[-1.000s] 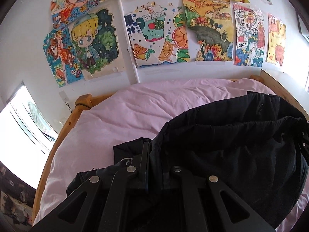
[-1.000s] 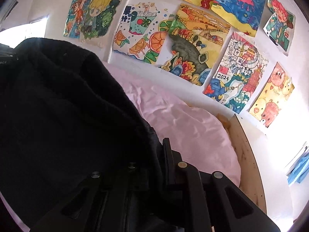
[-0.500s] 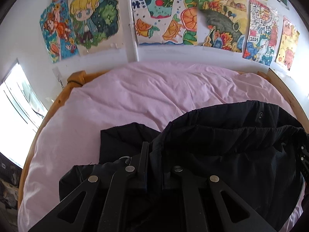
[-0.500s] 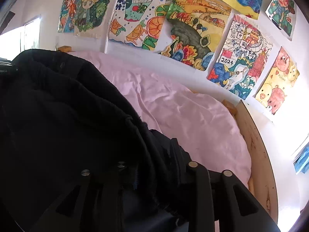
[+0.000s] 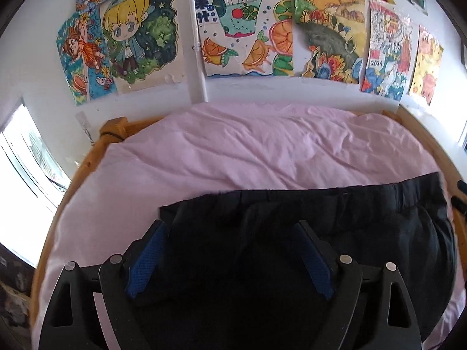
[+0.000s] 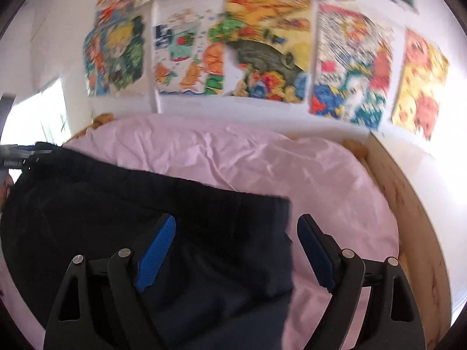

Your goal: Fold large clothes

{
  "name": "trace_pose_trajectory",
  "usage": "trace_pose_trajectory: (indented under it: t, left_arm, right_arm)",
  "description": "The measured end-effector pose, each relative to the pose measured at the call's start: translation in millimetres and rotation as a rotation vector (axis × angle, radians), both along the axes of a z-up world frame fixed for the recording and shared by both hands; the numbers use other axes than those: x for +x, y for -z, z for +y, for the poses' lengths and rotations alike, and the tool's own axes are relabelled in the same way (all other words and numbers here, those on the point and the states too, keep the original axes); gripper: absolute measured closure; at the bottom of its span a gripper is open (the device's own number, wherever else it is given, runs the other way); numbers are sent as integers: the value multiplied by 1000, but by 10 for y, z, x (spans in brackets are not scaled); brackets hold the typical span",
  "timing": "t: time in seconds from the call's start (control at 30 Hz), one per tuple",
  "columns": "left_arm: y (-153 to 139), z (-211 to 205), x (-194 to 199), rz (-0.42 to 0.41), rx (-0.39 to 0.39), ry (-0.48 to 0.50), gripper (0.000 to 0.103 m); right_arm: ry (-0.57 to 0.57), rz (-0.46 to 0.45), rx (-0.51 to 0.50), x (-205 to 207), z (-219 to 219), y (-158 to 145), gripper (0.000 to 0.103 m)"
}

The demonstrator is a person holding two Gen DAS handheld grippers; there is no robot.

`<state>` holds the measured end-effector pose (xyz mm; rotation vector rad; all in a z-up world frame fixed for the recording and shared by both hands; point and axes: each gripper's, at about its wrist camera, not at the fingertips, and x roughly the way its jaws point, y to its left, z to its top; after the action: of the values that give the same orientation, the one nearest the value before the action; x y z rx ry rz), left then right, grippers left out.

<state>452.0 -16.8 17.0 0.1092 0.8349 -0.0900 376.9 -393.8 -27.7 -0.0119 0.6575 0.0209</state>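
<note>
Folding looks partly done: the black garment [image 5: 292, 233] lies doubled on the pink bedsheet [image 5: 248, 151], more folds probably left. Over its left end my left gripper [image 5: 230, 253] is opening, nothing pinched; over its right corner my right gripper [image 6: 236, 250] is opening too. Beyond the garment, wall drawings [image 5: 242, 29]; nothing blocks me.

Motion blur smears the wall drawings [image 6: 262, 49] in the right wrist view, leaving their details unreadable. The black garment [image 6: 140, 233] runs off the bottom edge in both views, its near part hidden behind the gripper frames. At the left edge of the right wrist view, the left gripper [image 6: 17, 154] is cut off and too small to read.
</note>
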Motion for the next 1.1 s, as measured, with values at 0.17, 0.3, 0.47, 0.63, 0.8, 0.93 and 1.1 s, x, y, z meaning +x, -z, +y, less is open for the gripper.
trace_pose_trajectory:
  t: [0.17,0.3,0.47,0.63,0.8,0.93,1.1]
  left_arm:
    - [49,253,50,28,18,-18,16]
    - [216,452,115,77,20,-73,16]
    - [428,614,151,144,-29,-106,21]
    - [485,615,139,164,-75,-87,84]
    - [322,667,73,68,-107,-108,97]
    - [157,768,27,-23,-164,-151,98]
    - [297,721,91,5,-102,-166,98]
  right_arm:
    - [72,86,154,23,-468,306,21]
    - [108,158,257,60,-673,570,21]
    - [102,189,346,51,-675,740,23]
    - [78,194,356,49,-589,743,50]
    - [77,177,285,40,-486,678,98]
    - [130,103,270,-15,-602,497,103]
    - [140,113,287,-8,-683,485,103]
